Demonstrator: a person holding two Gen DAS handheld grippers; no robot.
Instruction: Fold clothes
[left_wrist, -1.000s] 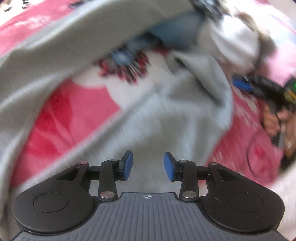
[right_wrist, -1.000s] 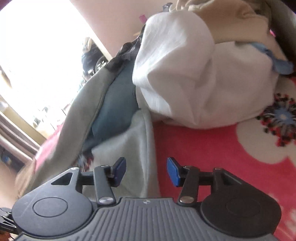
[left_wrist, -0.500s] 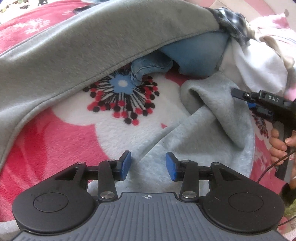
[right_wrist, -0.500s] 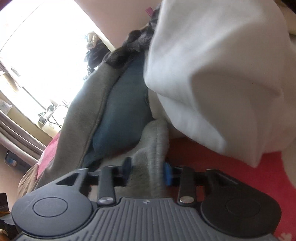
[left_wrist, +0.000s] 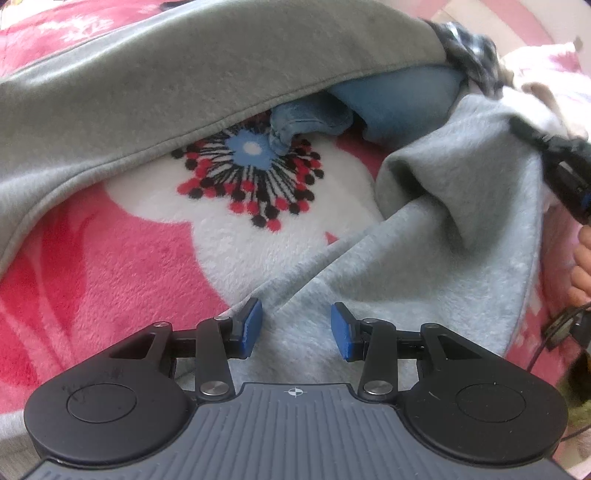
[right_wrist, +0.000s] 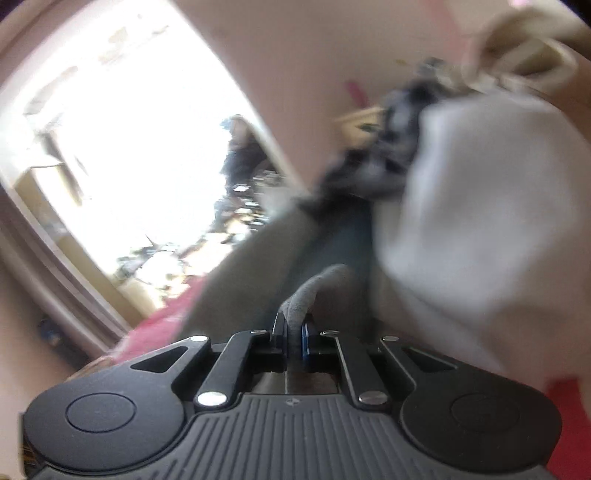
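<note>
on the floral blanket (left_wrist: 122, 258) the fleecy grey garment (left_wrist: 424, 280) lies rumpled; right gripper (right_wrist: 294, 332) fingers just closed, pinching its fold; left gripper (left_wrist: 295, 325) parted, empty.

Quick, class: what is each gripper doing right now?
Left gripper: jaws open over the light grey garment.
Right gripper: jaws just closed, pinching that garment's fold.

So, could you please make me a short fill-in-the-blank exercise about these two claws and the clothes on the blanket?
1. The right claw is shut on a fold of the ____ garment.
2. The left claw is ____, with nothing pressed between its pads.
3. The blanket is pink with a big ____ printed on it.
4. Under the grey sweatshirt lies a piece of ____ cloth.

Missing words: grey; open; flower; blue
</note>
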